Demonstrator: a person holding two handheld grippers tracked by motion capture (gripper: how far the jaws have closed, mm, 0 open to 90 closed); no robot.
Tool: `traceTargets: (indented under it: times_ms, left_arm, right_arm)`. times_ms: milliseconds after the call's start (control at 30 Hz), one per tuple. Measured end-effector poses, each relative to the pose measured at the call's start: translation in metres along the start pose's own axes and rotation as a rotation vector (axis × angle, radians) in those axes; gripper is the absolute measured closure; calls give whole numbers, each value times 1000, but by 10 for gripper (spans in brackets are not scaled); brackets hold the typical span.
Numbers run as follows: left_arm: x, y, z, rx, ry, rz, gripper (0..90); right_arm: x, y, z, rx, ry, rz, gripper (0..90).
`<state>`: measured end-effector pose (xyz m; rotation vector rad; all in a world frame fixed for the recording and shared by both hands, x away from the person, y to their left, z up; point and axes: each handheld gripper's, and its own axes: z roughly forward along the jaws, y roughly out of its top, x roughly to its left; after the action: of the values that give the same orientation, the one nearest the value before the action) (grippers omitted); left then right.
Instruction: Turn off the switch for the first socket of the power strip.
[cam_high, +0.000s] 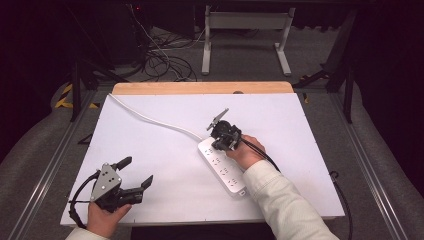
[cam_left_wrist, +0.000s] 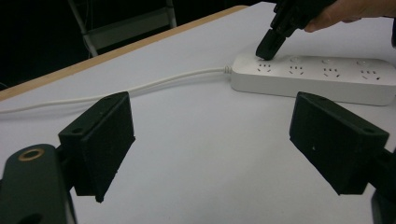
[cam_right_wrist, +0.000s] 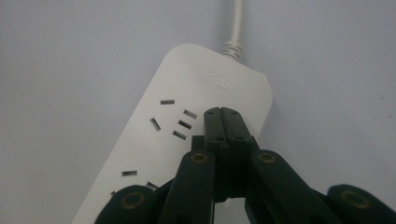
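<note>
Tongs on the right (cam_right_wrist: 221, 112), pressed together atop the power strip (cam_high: 222, 166), could skid it sideways; left tongs (cam_high: 137, 171) idle, spread.

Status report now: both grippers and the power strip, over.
Left gripper open, idle. Right gripper shut, tip on power strip near cord end. Nothing in the way.

Open claw (cam_left_wrist: 210, 140) facing power strip (cam_left_wrist: 317, 79)

I am watching the desk (cam_high: 165, 195) from above its near edge, facing forward and down; my left gripper view is skimming low across it toward the power strip (cam_left_wrist: 317, 77); my right gripper view is hanging close over that strip's corded end.
</note>
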<state>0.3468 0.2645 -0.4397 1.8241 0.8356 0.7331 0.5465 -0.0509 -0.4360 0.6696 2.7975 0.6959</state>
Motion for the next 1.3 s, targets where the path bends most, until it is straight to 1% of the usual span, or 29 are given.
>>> traceTargets:
  times_ms: [133, 200, 233, 267, 333, 467, 500, 633, 733, 767, 833, 1000, 1033, 1067, 1133, 1233, 1300]
  left_arm:
    - [0, 0, 0, 0, 1, -1, 141]
    - [0, 0, 0, -2, 2, -4, 141]
    - [0, 0, 0, -4, 1, -6, 141]
    - [1, 0, 0, -2, 0, -3, 140]
    - [2, 0, 0, 2, 2, -2, 141]
    - [1, 0, 0, -2, -1, -4, 140]
    - [1, 0, 0, 0, 0, 2, 140]
    - [0, 0, 0, 0, 0, -1, 140]
    - [0, 0, 0, 0, 1, 1, 141]
    - [1, 0, 0, 1, 2, 3, 140]
    - [1, 0, 1, 1, 3, 3, 140]
    - [1, 0, 1, 1, 3, 5, 140]
    - [1, 0, 1, 1, 2, 3, 141]
    - [1, 0, 1, 1, 2, 3, 140]
    - [1, 0, 1, 1, 3, 5, 140]
    - [1, 0, 0, 2, 4, 1, 140]
    - [1, 0, 0, 3, 5, -2, 140]
  right_arm:
    - [-2, -1, 0, -11, 12, -3, 900]
    - [-2, 1, -4, -25, 6, -6, 900]
    - [-1, 2, -4, -15, -4, -21, 900]
    - [-1, 2, -5, -26, -2, -28, 900]
    - [-1, 3, -10, -66, 7, -22, 900]
    - [0, 5, -30, -132, -5, -34, 900]
    - [0, 5, -30, -132, -5, -34, 900]
    - [1, 3, -39, -152, -8, -33, 900]
    - [2, 2, -46, -178, 4, -39, 900]
    - [4, 2, -48, -188, -2, -35, 900]
    - [7, 1, -54, -208, 4, -54, 900]
    - [9, 0, -59, -224, 1, -55, 900]
    - [9, 0, -60, -230, 1, -51, 890]
    - [9, -1, -61, -238, 1, -45, 838]
    - [9, -1, -62, -242, -3, -39, 792]
    - [11, -2, -65, -255, -16, -51, 694]
    - [12, -3, -68, -272, -13, -52, 636]
